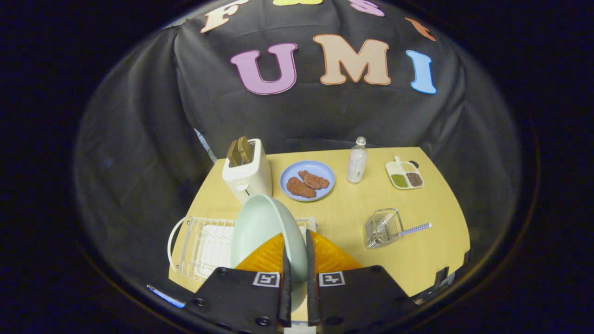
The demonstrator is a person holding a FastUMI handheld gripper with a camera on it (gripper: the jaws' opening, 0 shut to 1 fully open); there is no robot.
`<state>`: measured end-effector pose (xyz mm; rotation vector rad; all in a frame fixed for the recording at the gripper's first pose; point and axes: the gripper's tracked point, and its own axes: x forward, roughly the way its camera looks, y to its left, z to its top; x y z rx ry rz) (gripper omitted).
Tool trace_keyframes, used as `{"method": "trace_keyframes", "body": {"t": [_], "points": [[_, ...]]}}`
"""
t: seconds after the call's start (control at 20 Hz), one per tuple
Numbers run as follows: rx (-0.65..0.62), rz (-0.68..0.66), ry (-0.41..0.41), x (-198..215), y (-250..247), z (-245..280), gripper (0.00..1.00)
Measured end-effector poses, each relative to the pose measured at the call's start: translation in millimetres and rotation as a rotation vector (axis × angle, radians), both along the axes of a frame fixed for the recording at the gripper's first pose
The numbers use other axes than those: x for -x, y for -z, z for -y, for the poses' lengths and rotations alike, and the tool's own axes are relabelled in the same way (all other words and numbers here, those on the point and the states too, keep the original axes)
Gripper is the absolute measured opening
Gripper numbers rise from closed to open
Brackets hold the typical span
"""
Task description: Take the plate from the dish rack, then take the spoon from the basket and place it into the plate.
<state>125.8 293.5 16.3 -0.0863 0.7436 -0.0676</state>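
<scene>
Gripping plate [264, 227] rim, jaws nearly closed, over dish rack [199, 241]

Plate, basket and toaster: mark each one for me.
plate [260, 227]: gripper view, on its pale inner face, above the jaws that grip its rim.
basket [381, 228]: gripper view, on its wire side.
toaster [248, 178]: gripper view, on its white front.

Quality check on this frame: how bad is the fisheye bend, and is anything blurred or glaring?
Gripper view: strong fisheye bend, the table edges curve; the toaster and bottle are sharp; the plate, pinched on edge in the gripper, is slightly soft; lighting is even, with no harsh glare.
</scene>
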Motion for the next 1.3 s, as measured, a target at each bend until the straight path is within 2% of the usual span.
{"method": "trace_keyframes", "body": {"t": [0.3, 0.6, 0.9, 1.3], "points": [[-0.049, 0.033, -0.006, 24.6, -27.2, 59.7, 0.16], [-0.096, 0.056, 0.021, 55.8, -21.2, 146.2, 0.16], [-0.15, 0.043, 0.01, 85.4, 27.5, 205.0, 0.16], [-0.183, -0.023, 0.007, 99.7, 112.7, 240.6, 0.16]]}}
